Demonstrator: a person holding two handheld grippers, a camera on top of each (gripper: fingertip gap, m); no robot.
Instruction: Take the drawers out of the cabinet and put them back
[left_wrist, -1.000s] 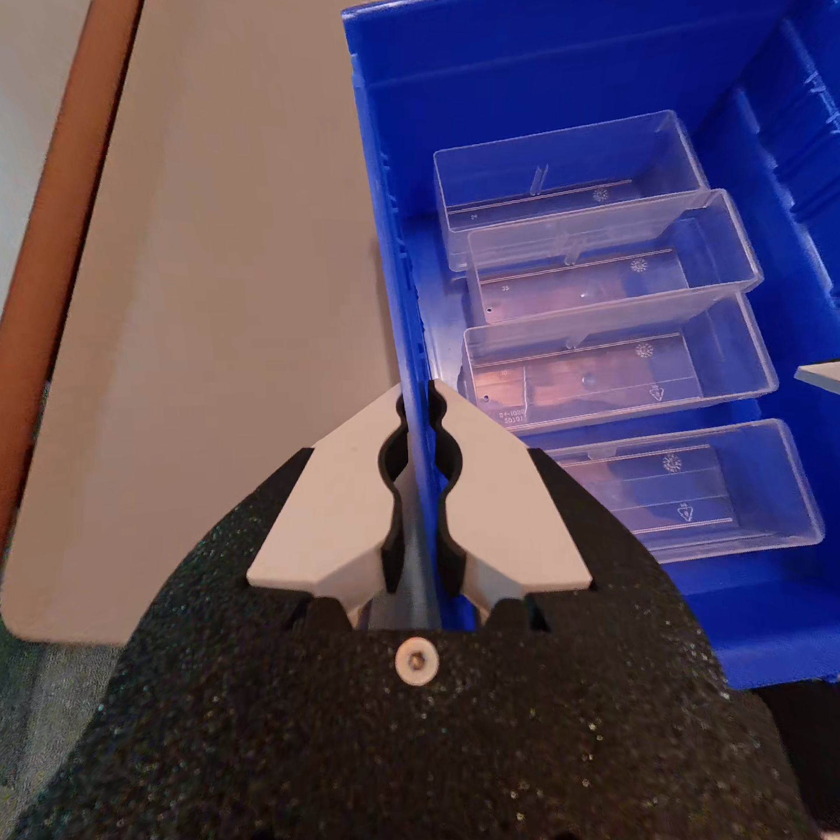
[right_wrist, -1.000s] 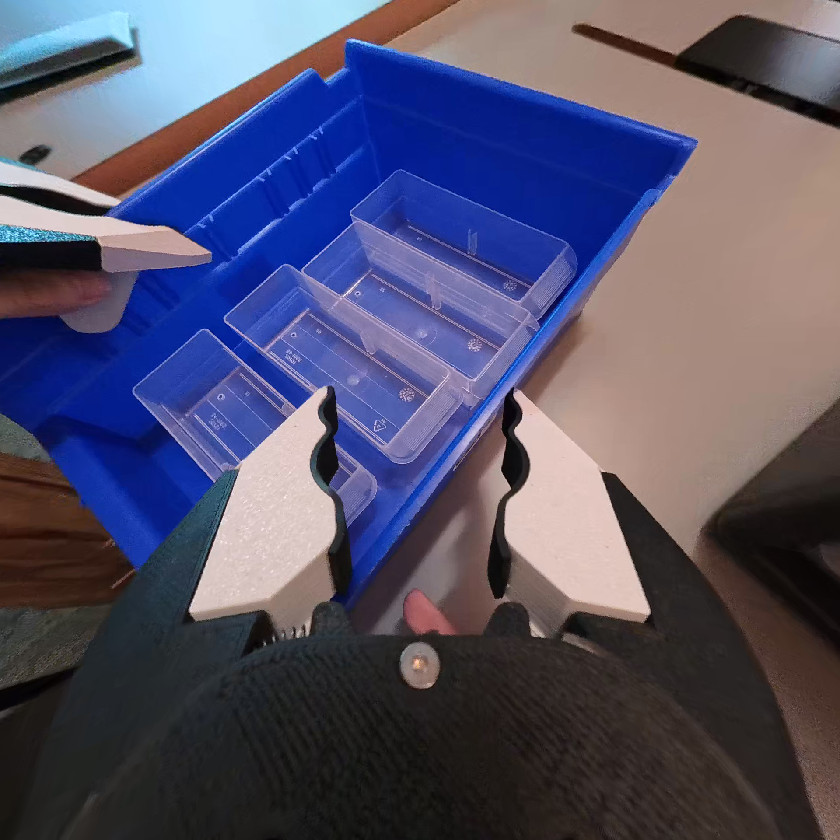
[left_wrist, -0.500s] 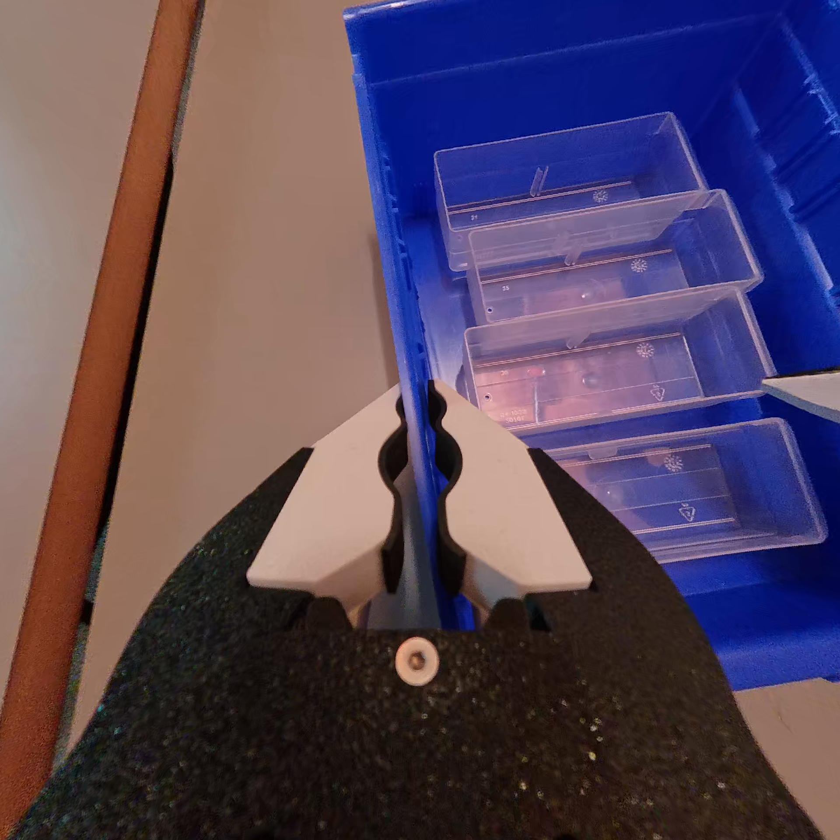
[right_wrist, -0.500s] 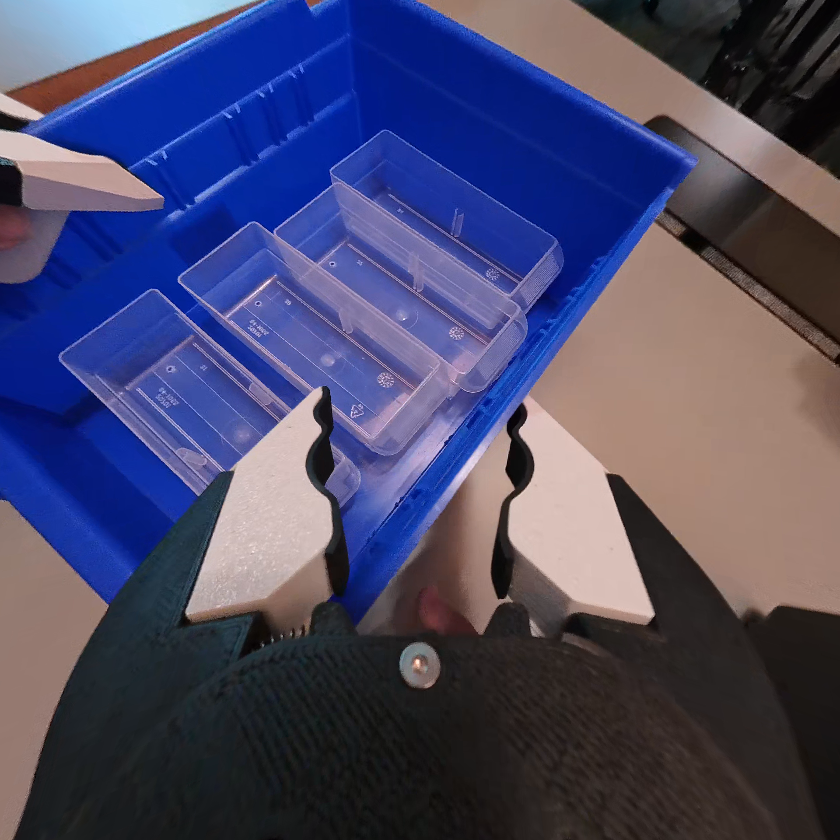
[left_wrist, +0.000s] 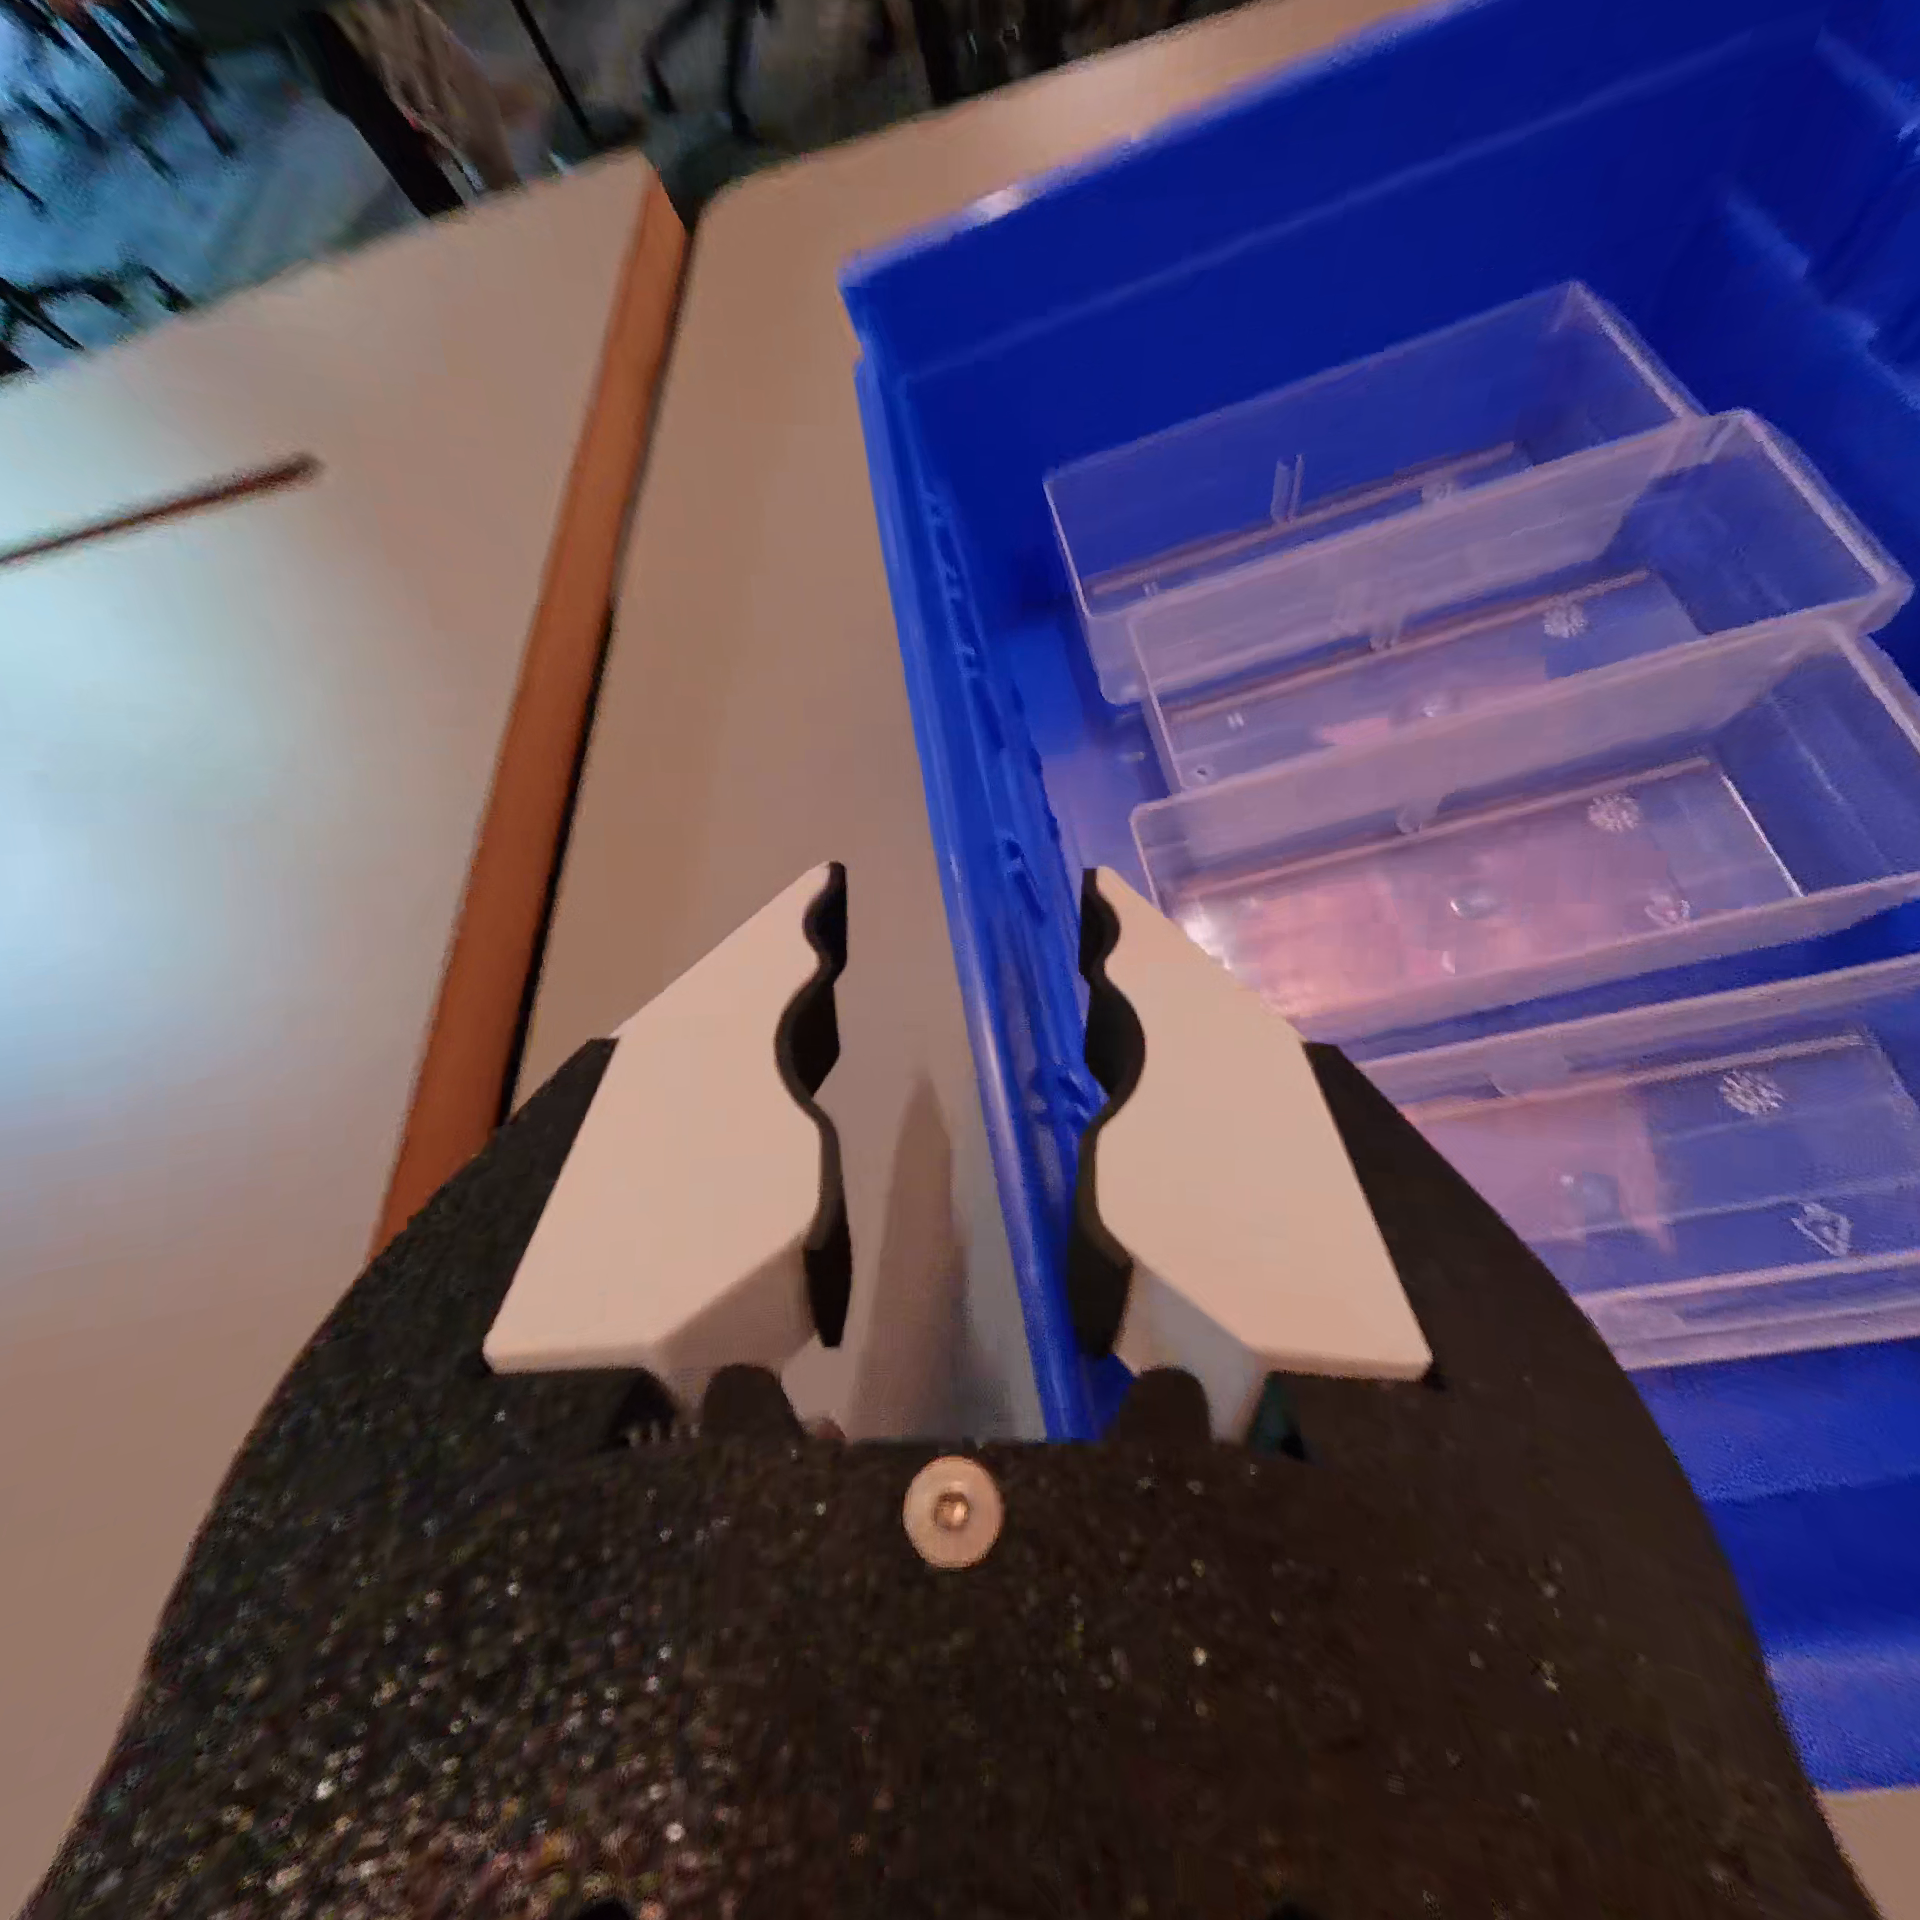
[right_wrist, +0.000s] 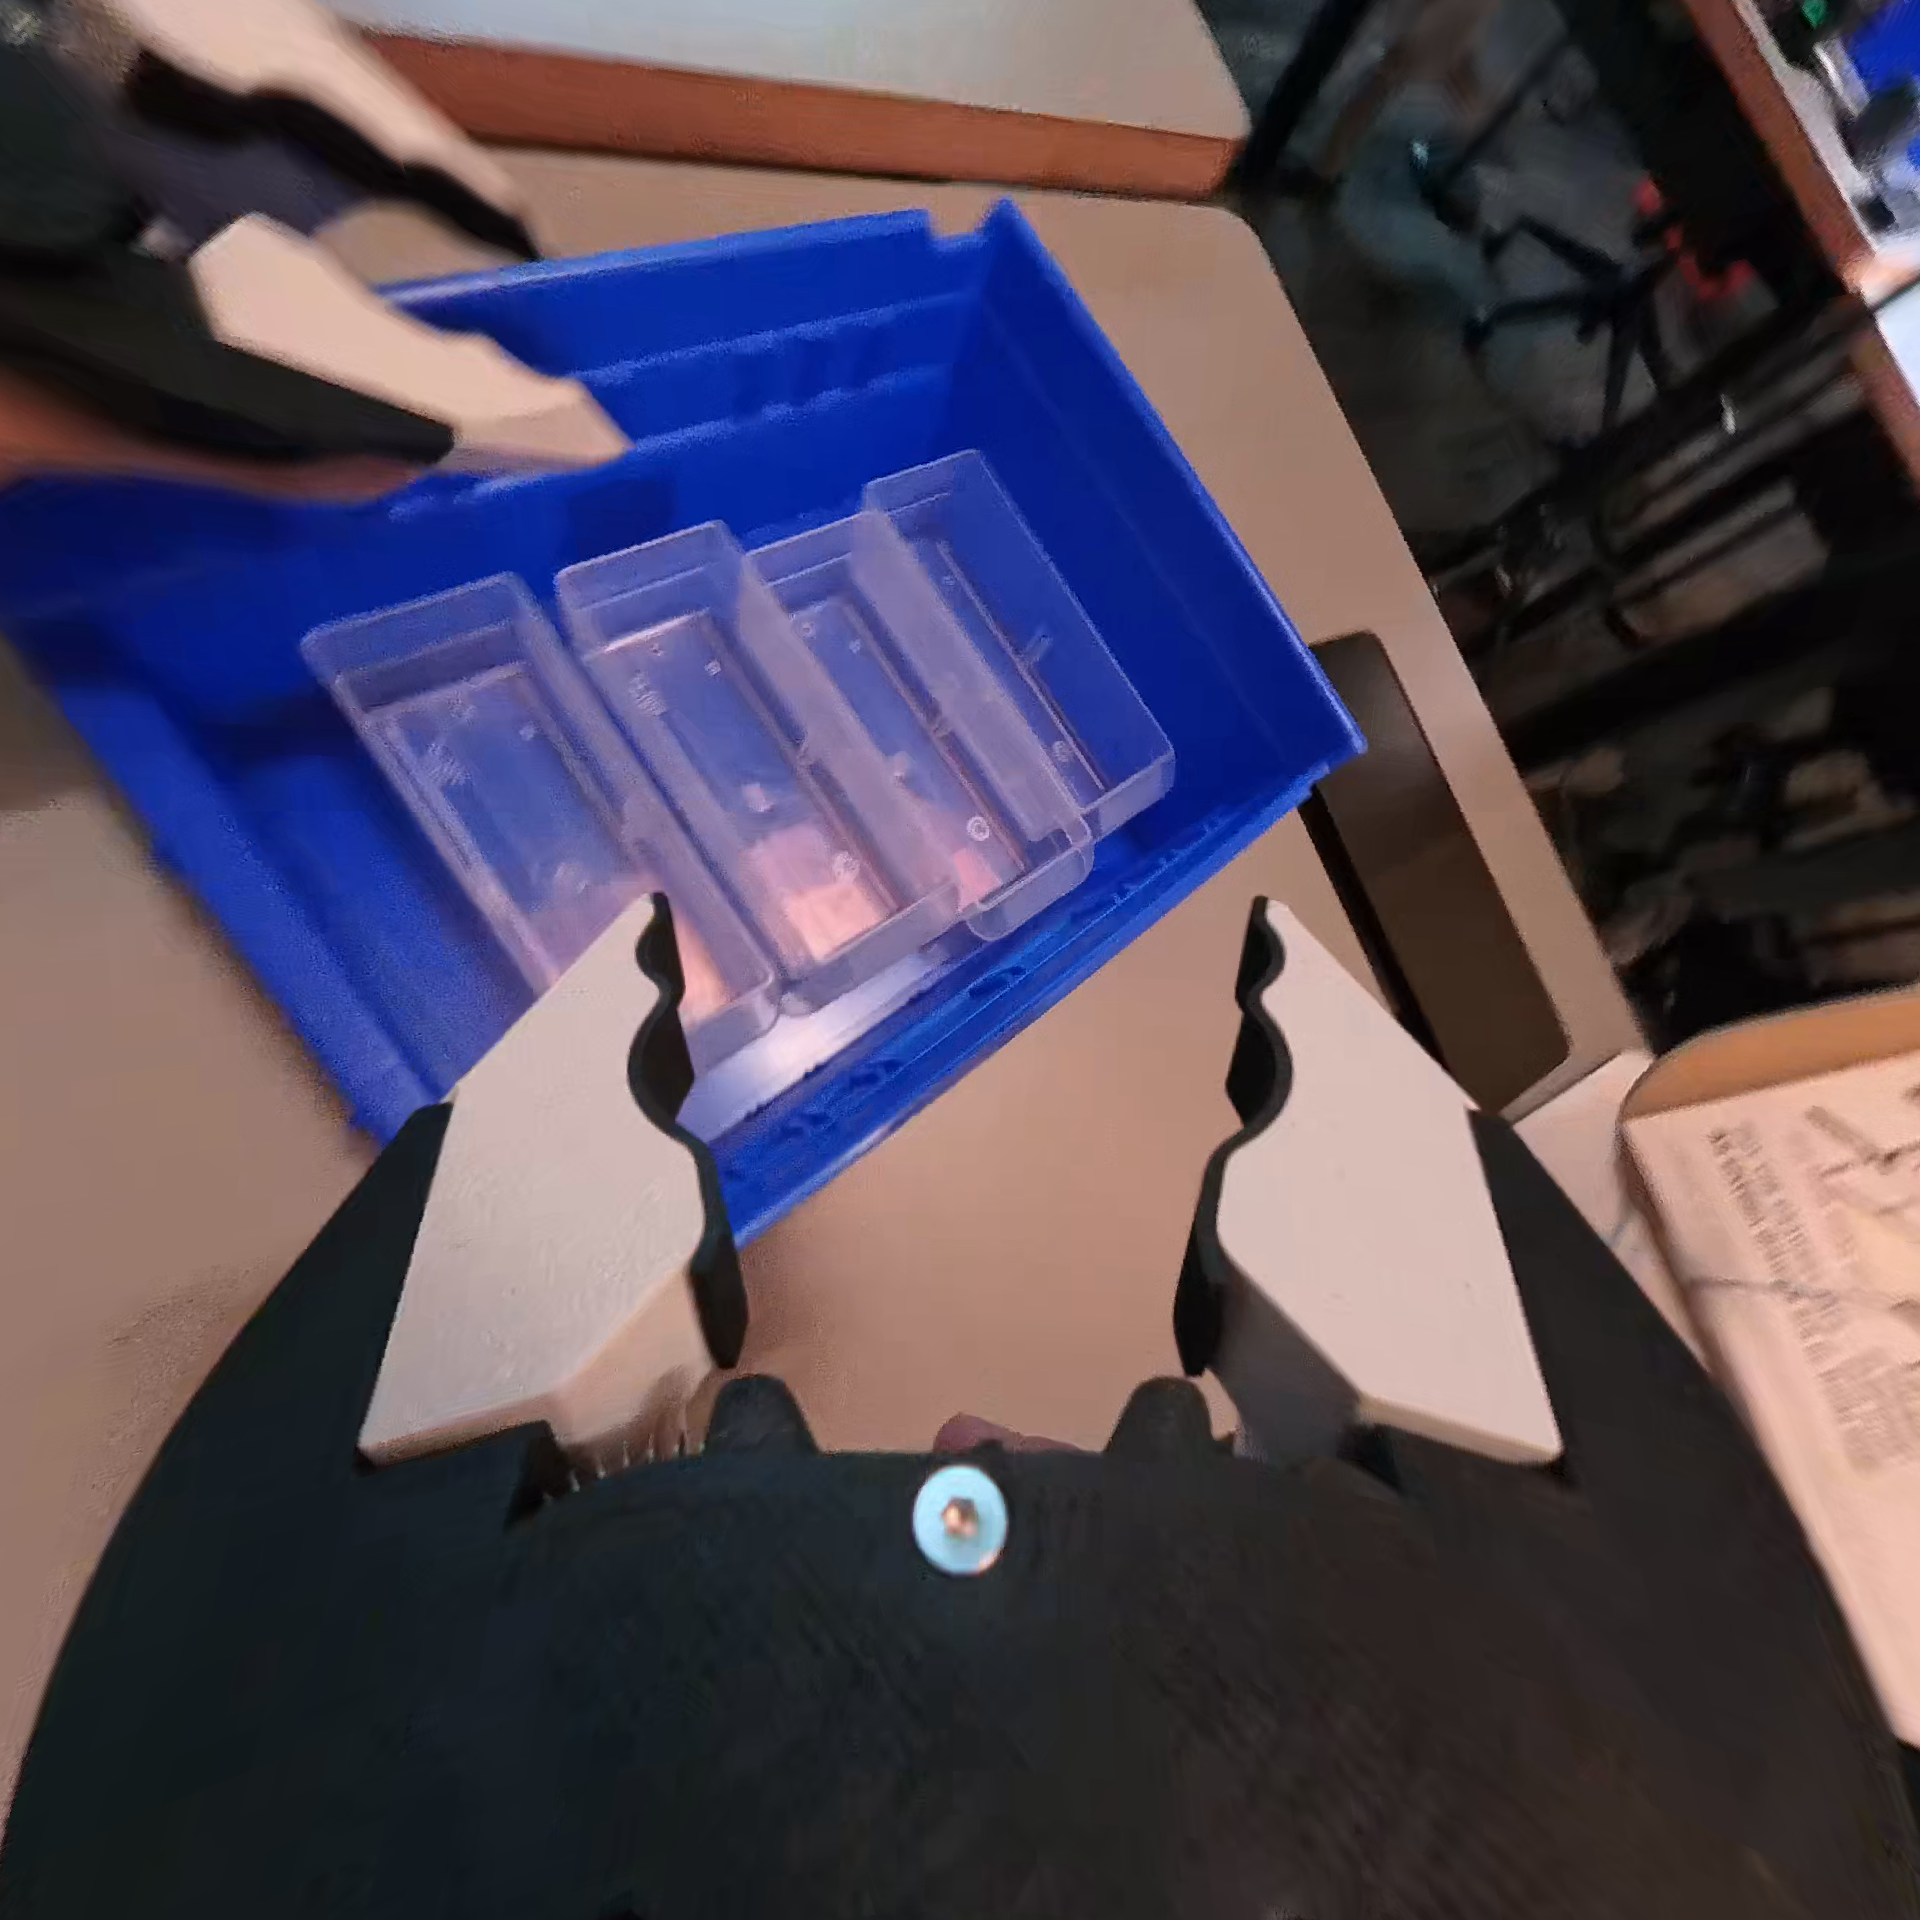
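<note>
Two grippers we hold, both with jaws apart and empty. Our left gripper (left_wrist: 961, 1039) stands narrowly parted astride one side wall of the blue bin (left_wrist: 1299, 291), clear of it. Our right gripper (right_wrist: 961, 1049) gapes wide just outside the opposite wall. Four clear plastic drawers (right_wrist: 790, 748) lie side by side inside the bin, which sits on a beige table (right_wrist: 1039, 1195).
</note>
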